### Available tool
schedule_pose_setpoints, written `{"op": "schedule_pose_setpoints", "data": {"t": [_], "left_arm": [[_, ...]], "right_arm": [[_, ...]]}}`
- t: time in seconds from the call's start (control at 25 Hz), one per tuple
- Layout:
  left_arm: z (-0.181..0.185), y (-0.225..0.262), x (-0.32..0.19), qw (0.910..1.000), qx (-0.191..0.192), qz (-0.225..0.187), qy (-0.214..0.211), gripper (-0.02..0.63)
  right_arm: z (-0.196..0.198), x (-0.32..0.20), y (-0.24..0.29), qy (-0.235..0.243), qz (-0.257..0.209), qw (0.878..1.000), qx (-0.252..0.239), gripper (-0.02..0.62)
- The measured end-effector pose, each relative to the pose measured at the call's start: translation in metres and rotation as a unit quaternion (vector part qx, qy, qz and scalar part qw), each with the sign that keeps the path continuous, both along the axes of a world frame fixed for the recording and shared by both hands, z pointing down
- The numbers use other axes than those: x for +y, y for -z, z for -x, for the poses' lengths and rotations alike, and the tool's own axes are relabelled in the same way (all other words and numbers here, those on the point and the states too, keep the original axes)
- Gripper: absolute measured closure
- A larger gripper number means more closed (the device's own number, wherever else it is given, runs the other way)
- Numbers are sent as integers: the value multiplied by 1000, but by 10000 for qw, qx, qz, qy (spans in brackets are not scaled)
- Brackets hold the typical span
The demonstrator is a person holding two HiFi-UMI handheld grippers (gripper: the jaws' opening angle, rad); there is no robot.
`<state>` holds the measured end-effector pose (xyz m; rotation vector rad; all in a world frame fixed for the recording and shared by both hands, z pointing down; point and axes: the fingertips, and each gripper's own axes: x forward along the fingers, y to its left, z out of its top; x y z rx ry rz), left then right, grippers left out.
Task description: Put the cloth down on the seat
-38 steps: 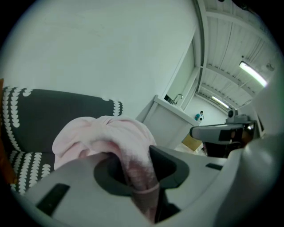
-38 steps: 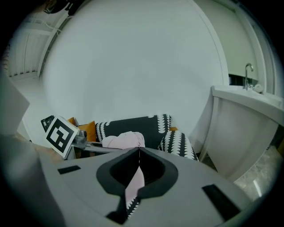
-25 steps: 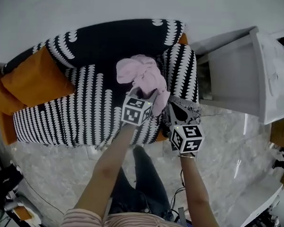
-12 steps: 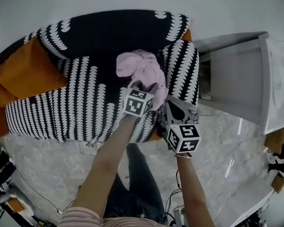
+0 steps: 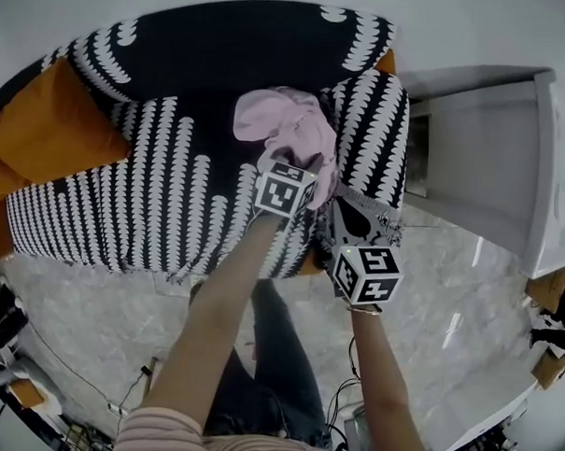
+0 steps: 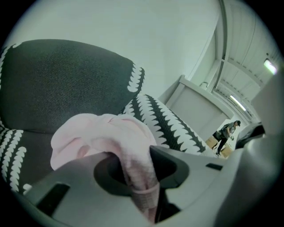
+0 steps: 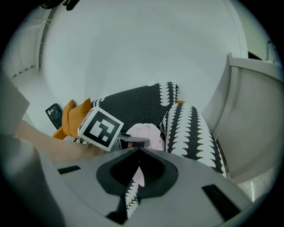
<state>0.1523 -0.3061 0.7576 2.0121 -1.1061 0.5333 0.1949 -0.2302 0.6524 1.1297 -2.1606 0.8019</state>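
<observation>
A crumpled pink cloth hangs over the right end of the black-and-white patterned sofa seat, next to the armrest. My left gripper is shut on a fold of it; in the left gripper view the cloth bulges out past the jaws of the left gripper. Whether the cloth touches the seat I cannot tell. My right gripper is low at the sofa's front right corner, and in its own view the right gripper has its jaw tips together, with the pink cloth beyond them.
Orange cushions lie at the sofa's left end. A white cabinet stands right of the armrest. The floor is grey marble, with cables near my feet. A person stands far off.
My left gripper has carried the cloth a little farther in over the seat. The right gripper has stayed by the sofa's front corner.
</observation>
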Motion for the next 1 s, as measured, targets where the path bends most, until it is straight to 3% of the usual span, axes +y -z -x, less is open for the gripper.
{"op": "schedule_pose_setpoints", "data": {"t": [0.48, 1.0], "left_arm": [[-18, -29, -6, 9992, -248, 142, -284, 486], [-25, -38, -8, 9973, -595, 395, -177, 437]], "right_arm": [[-1, -3, -14, -15, 50, 10000, 27, 586], [-7, -5, -15, -109, 38, 9998, 151, 586]]}}
